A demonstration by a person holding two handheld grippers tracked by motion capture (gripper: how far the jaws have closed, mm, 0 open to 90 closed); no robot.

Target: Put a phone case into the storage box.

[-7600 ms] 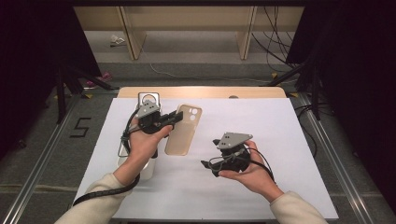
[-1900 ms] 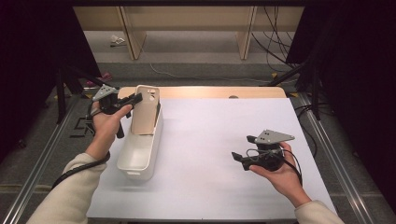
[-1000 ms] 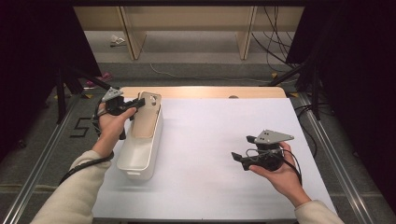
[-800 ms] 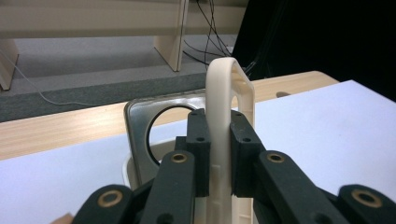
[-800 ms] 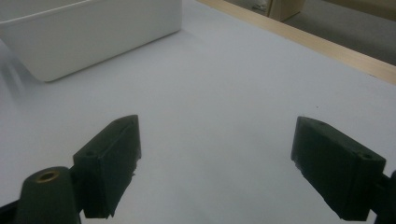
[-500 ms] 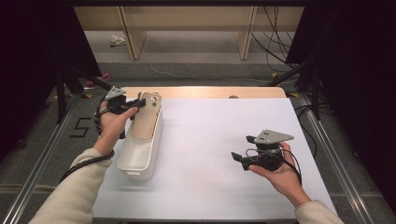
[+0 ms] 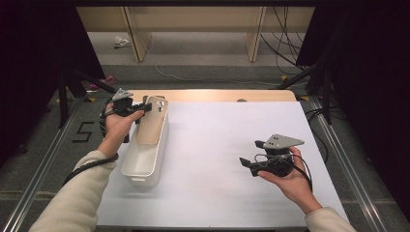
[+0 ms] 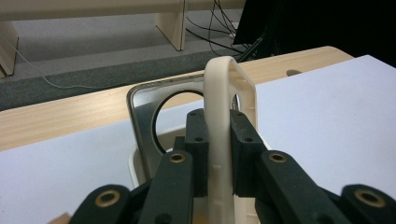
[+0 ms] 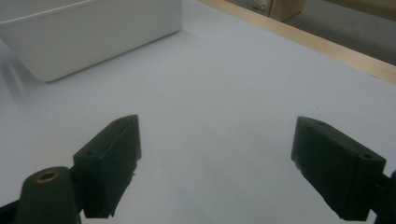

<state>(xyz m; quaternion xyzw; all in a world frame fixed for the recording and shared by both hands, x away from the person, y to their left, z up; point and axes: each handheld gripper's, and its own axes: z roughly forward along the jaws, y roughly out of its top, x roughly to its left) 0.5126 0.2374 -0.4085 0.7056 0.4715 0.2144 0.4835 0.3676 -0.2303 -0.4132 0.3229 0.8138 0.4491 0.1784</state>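
Observation:
A beige phone case [image 7: 151, 126] leans lengthwise in a white bin [image 7: 143, 169] at the table's left, its top end raised over the bin's far end. My left gripper [image 7: 145, 107] is shut on that top end. In the left gripper view the case's thin edge [image 8: 223, 88] stands upright, pinched between the two black pads [image 8: 243, 140]. My right gripper [image 7: 247, 164] hovers low over the white sheet at the right, open, nothing between its jaws [image 9: 215, 158].
A grey flat piece with a round hole [image 8: 145, 108] stands at the bin's far end, just behind the case. The bin's side wall [image 9: 93, 28] lies far off the right gripper. A bare wooden strip [image 7: 217, 95] runs along the table's back edge.
Since the oldest frame my left gripper carried the case from the table's middle to the bin, and the right hand drew back to the right. Over the last second nothing has visibly moved.

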